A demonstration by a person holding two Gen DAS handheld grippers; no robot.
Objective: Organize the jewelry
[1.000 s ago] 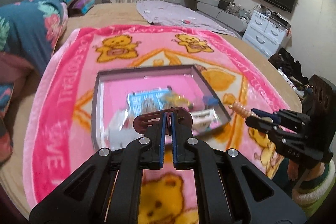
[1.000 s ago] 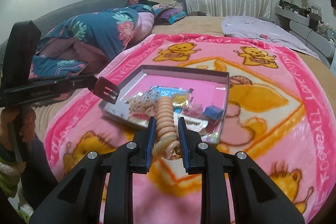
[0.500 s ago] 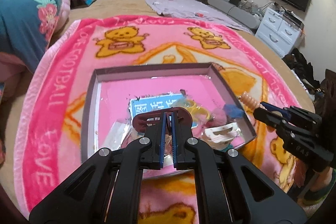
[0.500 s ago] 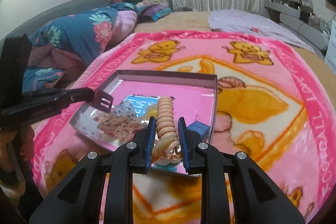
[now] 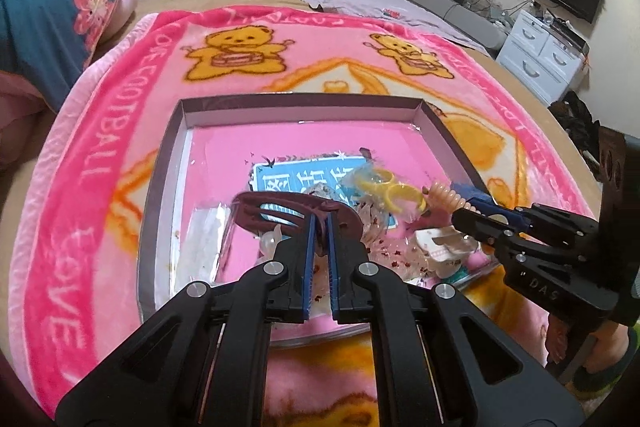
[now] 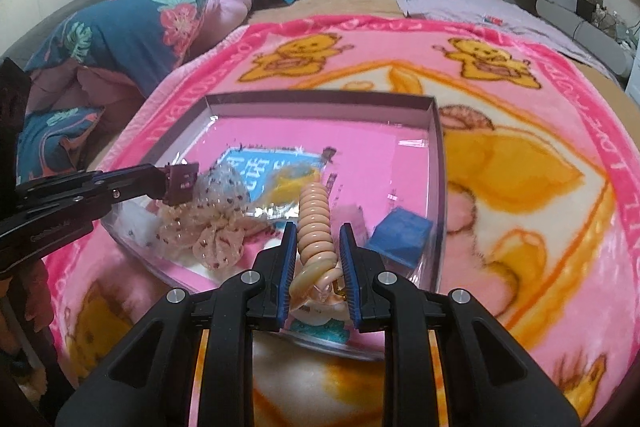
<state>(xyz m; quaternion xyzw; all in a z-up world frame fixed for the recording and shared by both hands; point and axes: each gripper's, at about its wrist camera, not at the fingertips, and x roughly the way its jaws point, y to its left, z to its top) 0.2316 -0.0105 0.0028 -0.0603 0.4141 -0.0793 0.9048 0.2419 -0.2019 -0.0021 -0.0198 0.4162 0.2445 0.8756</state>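
— Where's the jewelry?
— Left claw pinches a maroon hair clip above the tray; right claw clamps a peach coil hair tie over the tray's near corner.

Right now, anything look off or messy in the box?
Nothing damaged. The box contents lie jumbled at its near end: scrunchie, yellow rings, blue cube overlapping a blue card. The far half is bare.
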